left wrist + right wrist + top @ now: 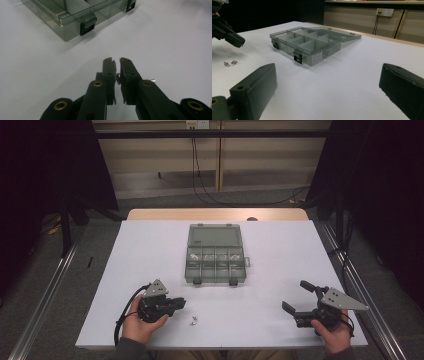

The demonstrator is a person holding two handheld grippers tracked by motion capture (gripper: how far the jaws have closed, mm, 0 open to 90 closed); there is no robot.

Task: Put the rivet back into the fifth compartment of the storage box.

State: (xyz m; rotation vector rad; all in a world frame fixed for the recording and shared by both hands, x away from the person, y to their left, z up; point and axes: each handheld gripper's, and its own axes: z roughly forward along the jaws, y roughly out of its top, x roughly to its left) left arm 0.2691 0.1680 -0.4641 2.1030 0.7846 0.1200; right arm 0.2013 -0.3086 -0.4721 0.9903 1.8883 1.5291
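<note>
The left tongs point(117, 63), pinched nearly shut on a tiny screw point(118, 74), could drop it short of the compartment box point(216, 254) — a thin grip — while the right tongs point(296, 296) gape empty.

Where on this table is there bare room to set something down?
Bare: the wide strips left and right of the open organiser box, and the front middle between the small screws and the right gripper. Crowded: around the left gripper and screws.

The left gripper point(117, 61) holds its jaws nearly together over the white table point(175, 45), pinching a small metal screw point(118, 74); the clear compartment box point(75, 15) sits beyond.
</note>
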